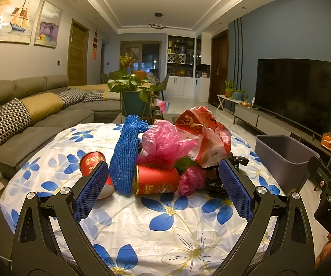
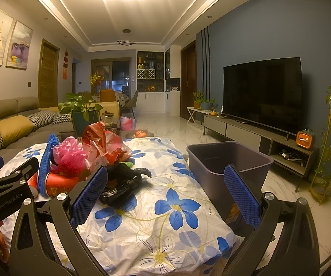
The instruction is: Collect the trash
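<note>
A trash pile lies on the flowered tablecloth [image 1: 165, 225]: a blue foam net [image 1: 125, 161], two red paper cups on their sides [image 1: 157, 182] [image 1: 91, 163], pink plastic [image 1: 165, 145], a red and white bag [image 1: 206, 135] and black plastic [image 1: 218, 186]. My left gripper [image 1: 164, 172] is open and empty, just short of the pile. My right gripper [image 2: 166, 178] is open and empty; the black plastic [image 2: 124, 181] lies by its left finger. A grey bin [image 2: 227, 161] stands at the table's right edge, also in the left wrist view [image 1: 282, 154].
A grey sofa [image 1: 27, 119] runs along the left. A potted plant [image 1: 133, 92] stands behind the table. A TV [image 2: 262, 92] on a low cabinet fills the right wall. The right gripper's body shows at the left view's right edge [image 1: 326, 197].
</note>
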